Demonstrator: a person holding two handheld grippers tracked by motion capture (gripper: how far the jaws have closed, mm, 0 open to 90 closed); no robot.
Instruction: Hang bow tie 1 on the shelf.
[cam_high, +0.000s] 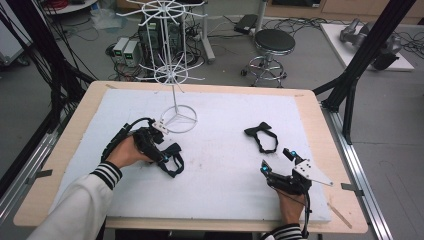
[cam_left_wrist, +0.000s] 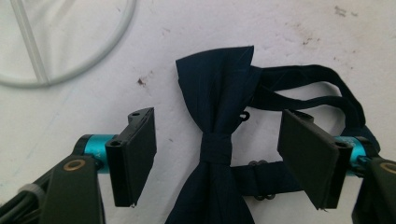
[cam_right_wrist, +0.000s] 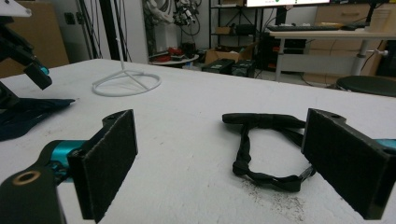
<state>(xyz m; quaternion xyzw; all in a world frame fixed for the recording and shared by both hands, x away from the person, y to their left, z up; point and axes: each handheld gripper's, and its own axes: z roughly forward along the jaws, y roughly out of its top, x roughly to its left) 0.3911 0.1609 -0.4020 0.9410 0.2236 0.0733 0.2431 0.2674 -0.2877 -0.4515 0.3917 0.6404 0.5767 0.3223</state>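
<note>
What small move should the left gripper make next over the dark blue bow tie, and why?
Probably close the left gripper on the bow tie. Its jaws stand either side of the centre knot, apart from it and not yet pressing, so closing should catch the knot and allow a lift.

A black bow tie (cam_right_wrist: 266, 147) is seen lying flat on the white desk (cam_right_wrist: 187, 116), between the right claw's (cam_right_wrist: 233, 158) wide-spread jaws, untouched.
</note>
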